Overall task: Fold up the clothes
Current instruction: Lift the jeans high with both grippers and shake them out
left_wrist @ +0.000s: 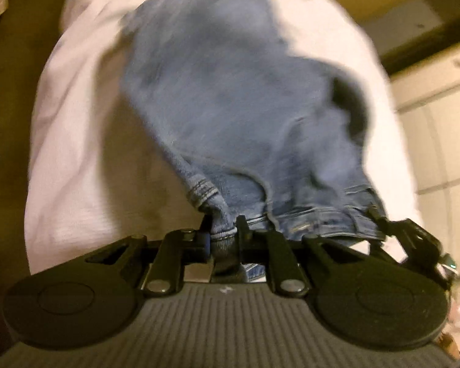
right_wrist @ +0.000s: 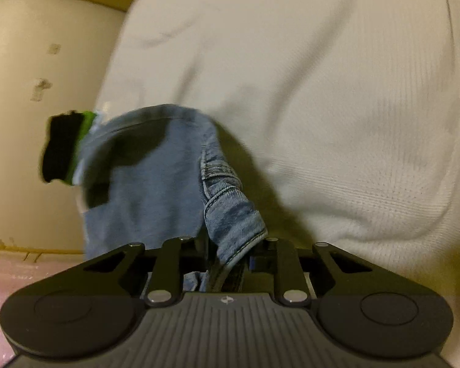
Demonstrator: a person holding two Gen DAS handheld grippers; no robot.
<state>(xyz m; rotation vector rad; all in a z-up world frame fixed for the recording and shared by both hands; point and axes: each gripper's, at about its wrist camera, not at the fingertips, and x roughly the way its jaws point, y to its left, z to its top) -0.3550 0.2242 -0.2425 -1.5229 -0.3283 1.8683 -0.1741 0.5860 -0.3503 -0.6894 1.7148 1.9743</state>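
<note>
denim, soft and fairly weighty: in the left wrist view the left gripper (left_wrist: pixel 224 230) pinches a hemmed edge of the jeans (left_wrist: pixel 230 98), which hang limply away over the white cover (left_wrist: pixel 76 122). in the right wrist view the right gripper (right_wrist: pixel 230 254) pinches another seamed edge; seams look the surest hold.

Faded blue denim jeans (left_wrist: pixel 230 98) look coarse and matt, with stitched seams. The white knitted cloth (right_wrist: pixel 368 107) beneath shows a fine ribbed weave. Both black plastic grippers have matt bodies, ridged grey housings and shiny metal rivets (left_wrist: pixel 158 285).
</note>
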